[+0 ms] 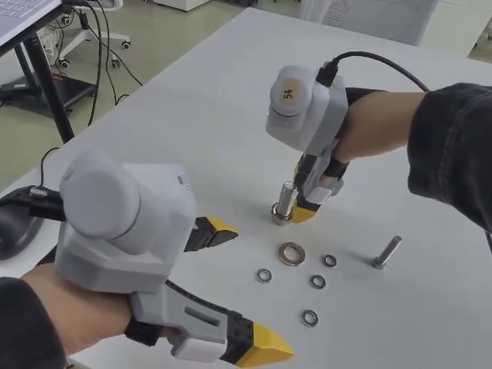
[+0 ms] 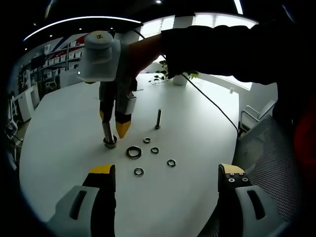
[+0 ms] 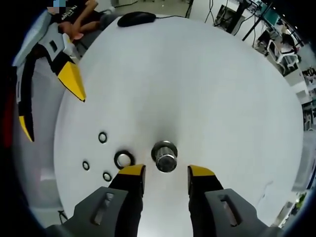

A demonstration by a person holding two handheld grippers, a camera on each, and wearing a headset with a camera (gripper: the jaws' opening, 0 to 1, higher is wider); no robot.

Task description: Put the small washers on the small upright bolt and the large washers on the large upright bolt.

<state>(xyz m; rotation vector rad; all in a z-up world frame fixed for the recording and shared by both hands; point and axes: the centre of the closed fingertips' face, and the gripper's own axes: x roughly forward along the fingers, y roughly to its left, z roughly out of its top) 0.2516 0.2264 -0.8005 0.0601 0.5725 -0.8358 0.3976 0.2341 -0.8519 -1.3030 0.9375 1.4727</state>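
The large upright bolt (image 1: 285,200) stands mid-table on its head. My right gripper (image 1: 298,212) points down right beside it, open, its yellow tips level with the bolt's base. In the right gripper view the large bolt (image 3: 165,157) sits just ahead of the gap in my right gripper (image 3: 166,173). The small upright bolt (image 1: 387,252) stands to the right. A large washer (image 1: 291,253) and several small washers (image 1: 317,281) lie flat between them. My left gripper (image 1: 247,288) hovers open at the near left, holding nothing. The left gripper (image 2: 167,172) faces the washers (image 2: 155,150).
A dark computer mouse (image 1: 14,229) with its cable lies at the table's left edge. A desk on a black stand (image 1: 42,77) and cables sit on the floor beyond. A person's sleeve (image 1: 450,146) reaches in from the right.
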